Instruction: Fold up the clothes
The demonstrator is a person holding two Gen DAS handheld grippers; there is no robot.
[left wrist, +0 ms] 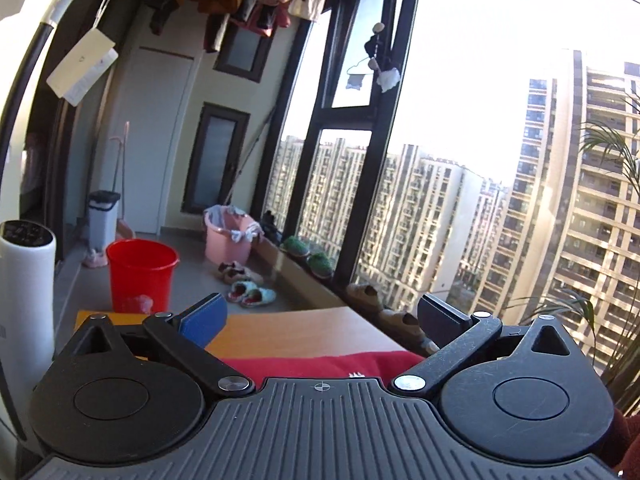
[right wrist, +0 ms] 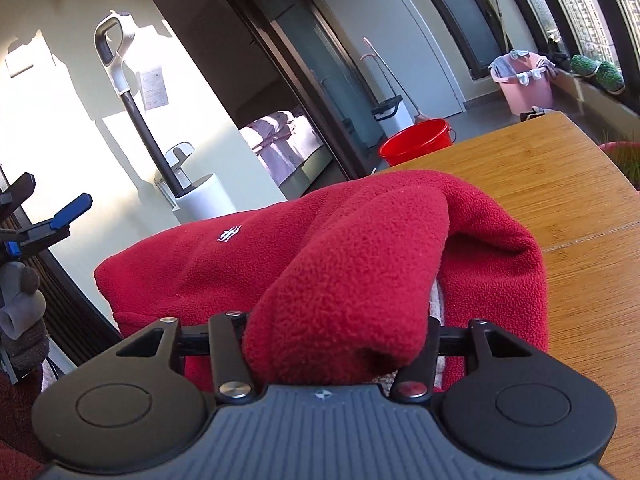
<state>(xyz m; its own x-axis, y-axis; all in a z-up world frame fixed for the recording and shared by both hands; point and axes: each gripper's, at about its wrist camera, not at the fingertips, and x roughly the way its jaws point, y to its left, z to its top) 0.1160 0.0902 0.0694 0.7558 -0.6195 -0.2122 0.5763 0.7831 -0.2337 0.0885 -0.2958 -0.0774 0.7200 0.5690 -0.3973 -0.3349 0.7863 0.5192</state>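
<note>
Fleece (right wrist: 360,248), red, heaped on wooden table (right wrist: 560,184), small white logo on top. Right gripper (right wrist: 336,344) clenched on a thick fold of it, cloth bulging between the fingers and hiding the tips. Left gripper (left wrist: 322,316) released, spread wide, raised above the fleece's edge, nothing between blue pad (left wrist: 202,320) and black one. Beyond the table: red bucket (left wrist: 140,276), pink basket (left wrist: 230,238), slippers (left wrist: 252,292) on the floor, white vacuum stand (right wrist: 204,200) by the wall, tall windows, laundry hanging overhead.
</note>
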